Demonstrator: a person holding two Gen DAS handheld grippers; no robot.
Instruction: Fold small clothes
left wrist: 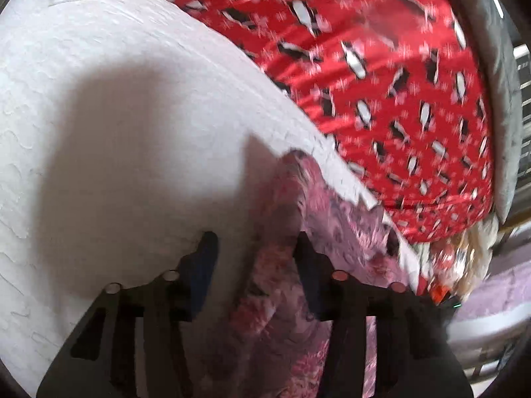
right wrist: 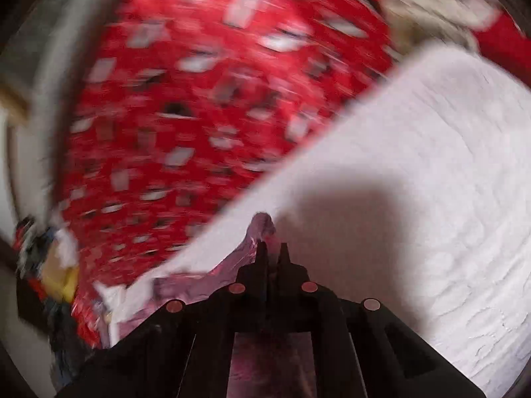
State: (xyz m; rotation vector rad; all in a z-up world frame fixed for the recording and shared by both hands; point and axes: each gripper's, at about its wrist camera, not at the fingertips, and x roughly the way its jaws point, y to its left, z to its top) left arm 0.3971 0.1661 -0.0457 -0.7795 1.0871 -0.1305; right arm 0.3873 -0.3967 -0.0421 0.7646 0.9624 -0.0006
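**Trainee:** Two wrist views, both blurred. Reading left to right, what do I label first?

**Operator:** My left gripper point(left wrist: 255, 242). Its fingers stand spread, with the pink floral garment point(left wrist: 285, 265) bunched between and beneath them; I cannot tell whether either finger actually bears on the cloth. The garment lies at the edge of the white textured sheet point(left wrist: 99, 99), whose border drapes over part of it. Beyond is a red penguin-print cover point(left wrist: 381, 83).

**Trainee:** And the right view?

**Operator:** My right gripper point(right wrist: 272, 248) has its fingers pressed nearly together, pinching a raised peak of the same pink garment point(right wrist: 262, 225). The white sheet point(right wrist: 415, 165) fills the right side, the red cover point(right wrist: 199, 99) the left. A heap of mixed clothes point(right wrist: 49, 265) sits at far left.

**Trainee:** Which step is this?

**Operator:** I judge it the pick-up and spreading, before any fold. Next, I expect the left must close on an opposite edge, so both can draw the garment flat on the sheet.
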